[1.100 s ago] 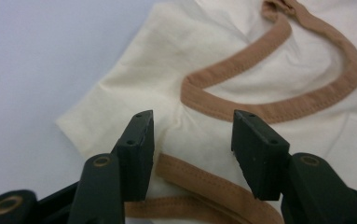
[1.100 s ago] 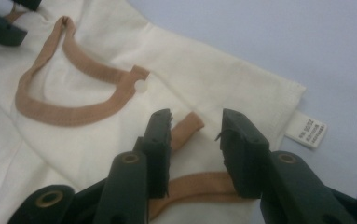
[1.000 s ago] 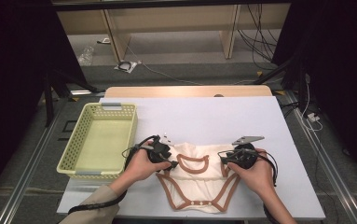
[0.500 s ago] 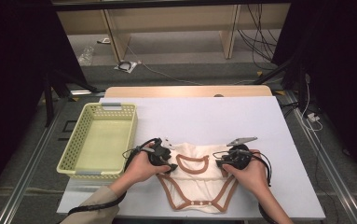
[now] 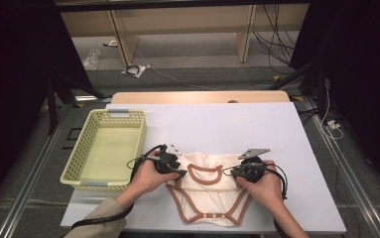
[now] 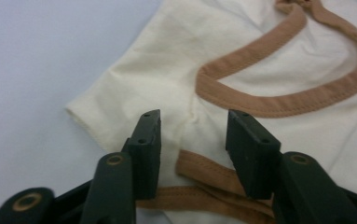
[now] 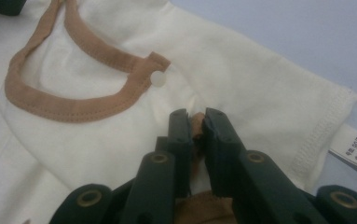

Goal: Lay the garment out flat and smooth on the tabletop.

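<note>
Laboratory recording station: white table flanked by aluminium rails, black curtains either side, loose cables on the floor beyond the table.

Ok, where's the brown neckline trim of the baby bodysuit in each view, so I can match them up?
High view: brown neckline trim lies low centre, between the two hand-held grippers.
Left gripper view: it loops across the upper right, beyond the jaws.
Right gripper view: it loops at upper left, beyond the jaws.
Shared landmark: the cream bodysuit on the white table.
</note>
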A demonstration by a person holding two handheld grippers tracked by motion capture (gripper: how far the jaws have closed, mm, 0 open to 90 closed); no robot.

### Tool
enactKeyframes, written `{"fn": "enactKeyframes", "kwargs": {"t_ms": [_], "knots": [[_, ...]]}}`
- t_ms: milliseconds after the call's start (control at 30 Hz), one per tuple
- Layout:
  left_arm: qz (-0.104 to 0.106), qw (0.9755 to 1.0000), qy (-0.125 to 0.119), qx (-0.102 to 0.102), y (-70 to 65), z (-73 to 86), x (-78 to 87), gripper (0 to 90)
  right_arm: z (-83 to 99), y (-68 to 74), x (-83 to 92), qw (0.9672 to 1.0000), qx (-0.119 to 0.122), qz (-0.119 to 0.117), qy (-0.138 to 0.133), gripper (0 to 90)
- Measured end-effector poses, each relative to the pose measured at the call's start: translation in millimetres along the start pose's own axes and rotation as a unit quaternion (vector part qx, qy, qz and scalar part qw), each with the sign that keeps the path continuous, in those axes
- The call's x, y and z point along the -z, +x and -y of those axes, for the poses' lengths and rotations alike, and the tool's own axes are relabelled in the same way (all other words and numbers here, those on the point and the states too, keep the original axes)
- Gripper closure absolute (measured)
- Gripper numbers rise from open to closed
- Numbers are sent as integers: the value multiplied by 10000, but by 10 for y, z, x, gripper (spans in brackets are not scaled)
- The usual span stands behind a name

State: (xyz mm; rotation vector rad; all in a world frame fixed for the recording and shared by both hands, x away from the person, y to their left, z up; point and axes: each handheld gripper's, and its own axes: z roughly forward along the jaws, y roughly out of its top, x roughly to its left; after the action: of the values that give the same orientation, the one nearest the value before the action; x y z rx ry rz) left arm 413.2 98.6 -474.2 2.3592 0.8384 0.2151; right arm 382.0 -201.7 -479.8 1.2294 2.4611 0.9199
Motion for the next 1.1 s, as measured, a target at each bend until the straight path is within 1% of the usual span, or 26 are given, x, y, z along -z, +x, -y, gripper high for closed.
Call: {"fn": "enactKeyframes", "kwargs": {"t_ms": [67,100,167,200,233,300,367,400,433,500,533,567,633,733,833,900,967,1000,1100], "knots": [[56,10000,71,40,3,5,-25,514,-4,1,-1,10000,18,10,8,820],[95,9999,104,28,-2,9,-46,507,-6,0,-2,10000,10,7,13,820],[51,9998,113,-122,-26,-3,-57,510,-4,-4,0,10000,5,-5,19,818],[69,9998,135,-154,-32,-10,-55,527,-1,-8,-2,10000,-23,-16,7,809],[87,9997,141,-187,-47,-13,-58,554,2,-13,-4,10000,-45,-8,1,790],[24,9993,152,-347,-97,-18,-62,593,5,-24,-11,9999,-137,-18,-39,761],[1,9989,179,-427,-131,-23,-61,654,4,-23,-14,9999,-119,-21,-39,771],[-10,9989,185,-426,-143,-26,-61,676,5,-23,-14,10000,-49,-4,-40,796],[-5,9989,197,-427,-149,-30,-60,696,3,-14,-12,10000,-29,-13,-28,809],[-33,9990,182,-417,-151,-34,-54,789,-5,7,-9,10000,45,36,-5,823],[-1,9993,157,-329,-142,-31,-51,829,-10,15,-5,10000,64,52,-1,826],[35,9996,144,-253,-136,-30,-45,846,-13,20,2,9999,73,73,3,828],[39,9999,9,-167,-122,-33,-7,858,-11,19,18,9999,57,65,-67,829],[19,9997,-189,-159,-110,-55,66,866,-15,9,73,9996,-88,31,-262,830],[29,9989,-453,-135,-90,-76,146,868,-14,-3,115,9992,-108,42,-387,830],[46,9982,-599,-64,-73,-86,203,868,-8,-1,156,9986,-161,65,-505,830],[37,9973,-728,-24,-59,-98,258,868,-7,-2,210,9973,-217,104,-693,830],[29,9967,-808,-3,-55,-106,283,869,-10,-6,242,9967,-206,119,-773,830],[-6,9949,-1013,38,-36,-131,350,869,-24,-11,302,9934,-229,207,-1104,830]]}}
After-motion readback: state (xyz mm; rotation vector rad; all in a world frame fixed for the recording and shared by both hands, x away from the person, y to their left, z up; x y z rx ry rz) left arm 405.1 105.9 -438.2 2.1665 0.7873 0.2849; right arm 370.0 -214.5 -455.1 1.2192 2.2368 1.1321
